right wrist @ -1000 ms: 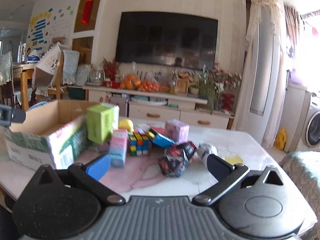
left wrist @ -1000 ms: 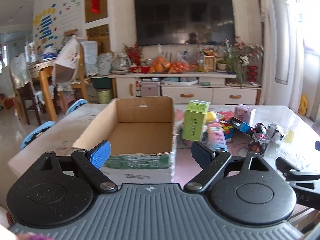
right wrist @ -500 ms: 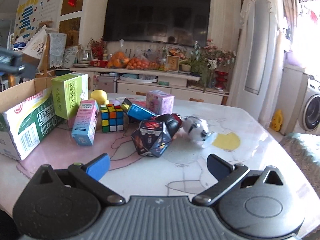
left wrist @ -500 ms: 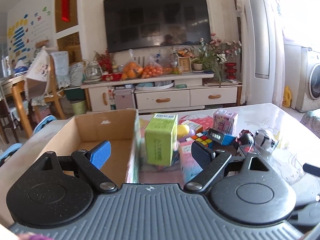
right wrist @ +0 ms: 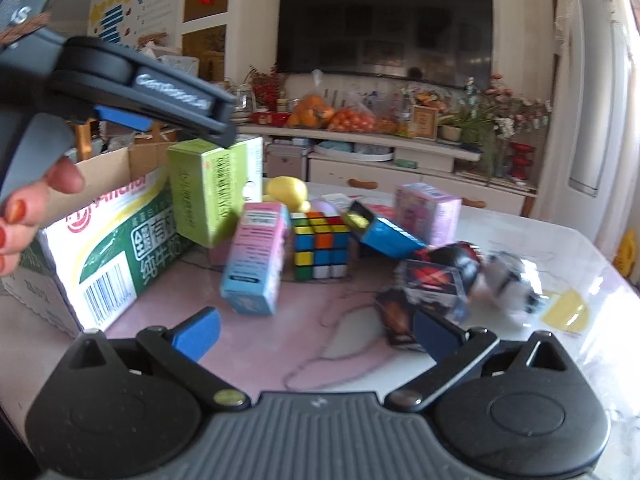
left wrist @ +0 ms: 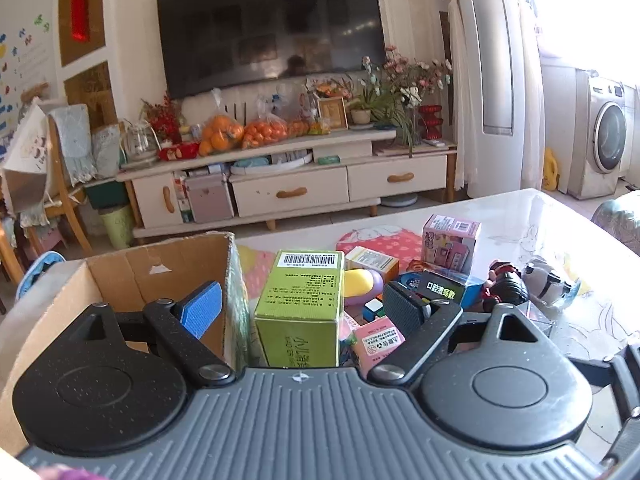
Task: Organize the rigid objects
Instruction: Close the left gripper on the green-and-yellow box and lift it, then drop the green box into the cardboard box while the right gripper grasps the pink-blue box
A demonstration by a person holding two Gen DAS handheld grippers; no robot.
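Left wrist: both grippers' jaws wide apart, empty; green box (left wrist: 300, 312) barcode up; carton (right wrist: 116, 240) "Anchor".

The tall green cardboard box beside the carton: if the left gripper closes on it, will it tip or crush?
The tall green cardboard box stands upright on a narrow base, so a push near its top would probably tip it. Its thin card walls may dent under a hard squeeze. The open left gripper sits level with it, and the flat matte sides should hold without slipping.
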